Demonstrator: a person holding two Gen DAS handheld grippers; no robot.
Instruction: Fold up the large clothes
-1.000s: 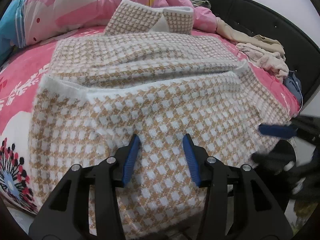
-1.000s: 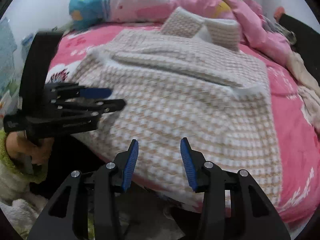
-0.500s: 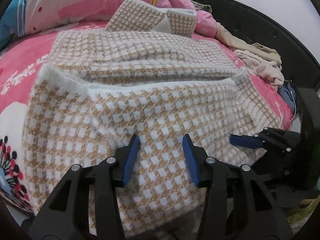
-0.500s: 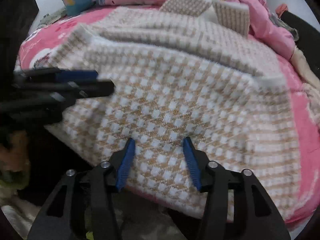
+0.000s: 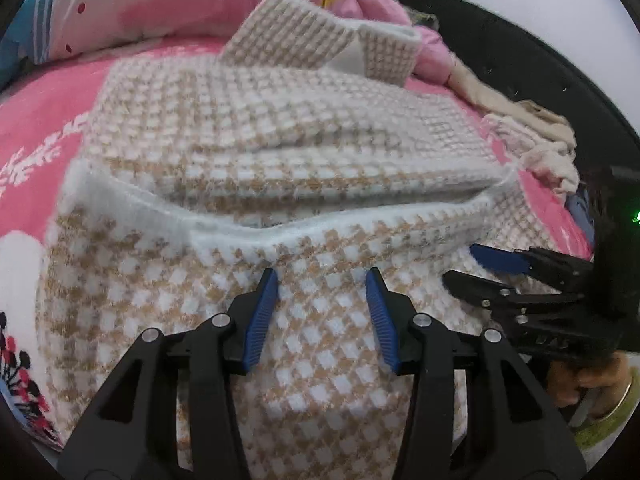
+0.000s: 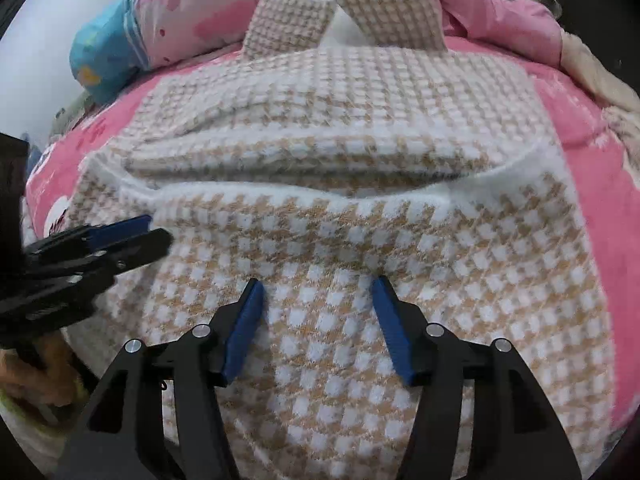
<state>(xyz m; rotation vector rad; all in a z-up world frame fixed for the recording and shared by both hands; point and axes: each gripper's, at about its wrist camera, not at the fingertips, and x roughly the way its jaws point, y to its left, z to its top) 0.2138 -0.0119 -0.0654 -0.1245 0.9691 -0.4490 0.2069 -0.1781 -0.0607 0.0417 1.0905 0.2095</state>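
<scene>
Just houndstooth garment (image 5: pixel 320 184), pink bed (image 5: pixel 36 120)

- A large knitted garment (image 5: pixel 304 184) in a tan-and-white houndstooth check with fuzzy white trim lies flat across the pink bed sheet (image 5: pixel 36 112).
- Its sleeves are folded across the body, forming a thick band with white cuff edges.
- Its collar flaps stand up at the far end, against the pink quilt (image 6: pixel 500 8).
- The near hem hangs over the sheet's front edge.
</scene>
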